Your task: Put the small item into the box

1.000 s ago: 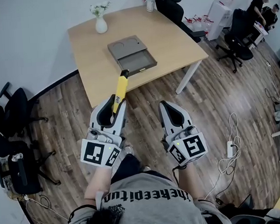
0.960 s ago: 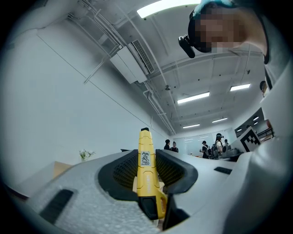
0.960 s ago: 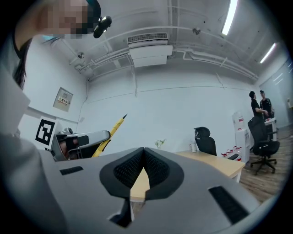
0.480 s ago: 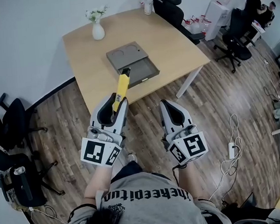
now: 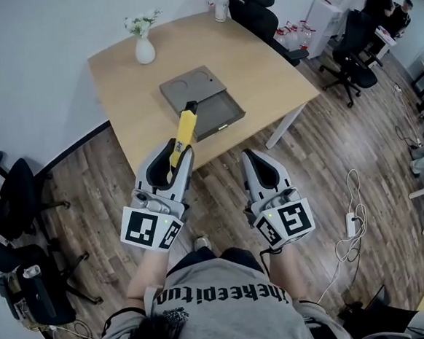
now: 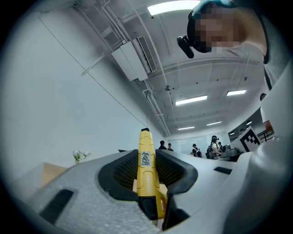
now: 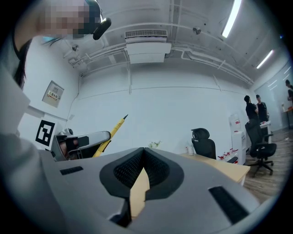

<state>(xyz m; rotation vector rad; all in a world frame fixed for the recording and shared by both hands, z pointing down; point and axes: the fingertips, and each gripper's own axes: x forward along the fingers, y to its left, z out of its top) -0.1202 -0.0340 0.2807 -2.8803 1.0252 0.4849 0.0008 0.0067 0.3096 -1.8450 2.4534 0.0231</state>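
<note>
Ahead, box (image 5: 188,86) and vase (image 5: 144,50) sit on the table (image 5: 262,66) — left gripper (image 5: 176,155) fingers clamp a yellow item (image 5: 184,134), right gripper (image 5: 252,159) fingers closed.

Bright, even light is supplied by ceiling strip lights (image 6: 174,7), glaring at 12 o'clock. Gripper views are barrel-distorted, with corners vignetted black.

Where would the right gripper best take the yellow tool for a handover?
Probably the free front half of the yellow tool, from its right: the left gripper is shut on the rear end, leaving only that slim, straight stretch exposed. The right gripper, now shut, must open first.
</note>
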